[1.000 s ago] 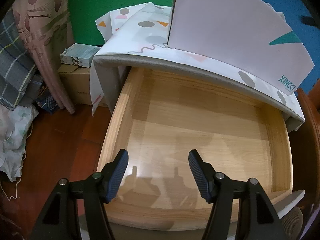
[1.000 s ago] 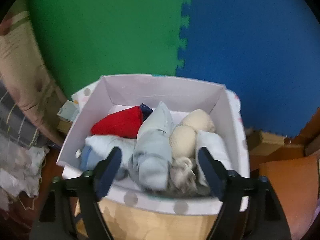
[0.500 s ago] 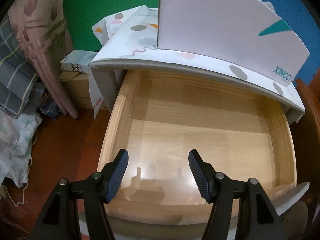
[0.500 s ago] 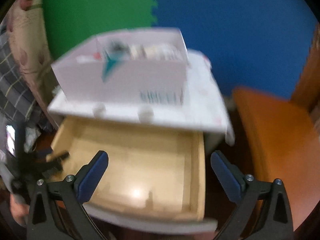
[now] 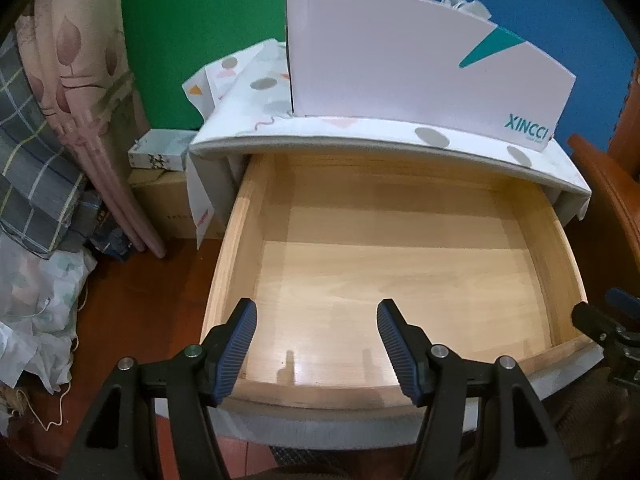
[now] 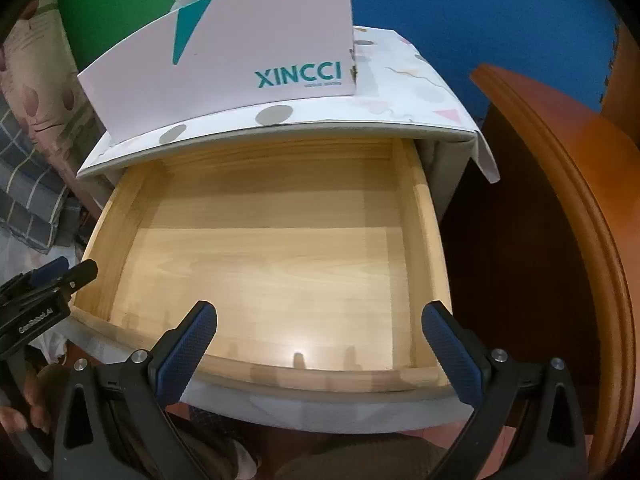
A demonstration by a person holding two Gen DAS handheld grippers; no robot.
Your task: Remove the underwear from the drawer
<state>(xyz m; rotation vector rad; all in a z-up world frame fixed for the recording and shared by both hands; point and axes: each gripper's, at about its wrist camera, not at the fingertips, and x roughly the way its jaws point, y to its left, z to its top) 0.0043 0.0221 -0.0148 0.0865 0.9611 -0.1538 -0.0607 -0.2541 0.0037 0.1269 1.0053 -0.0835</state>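
Drawer (image 5: 400, 264) space looks bare from both views; I see no underwear in it. A bit of pale cloth (image 5: 466, 2) peeks over the white box (image 5: 400, 68) on the cabinet top, so the clothes seem to be up there. My left gripper (image 5: 313, 342) is partly open and holds nothing. My right gripper (image 6: 319, 346) is wide and holds nothing; its jaws have just been opening. A second ago it looked into the box full of clothes; now it hangs low over the drawer front. I should check the back corners, then shut the drawer slowly.
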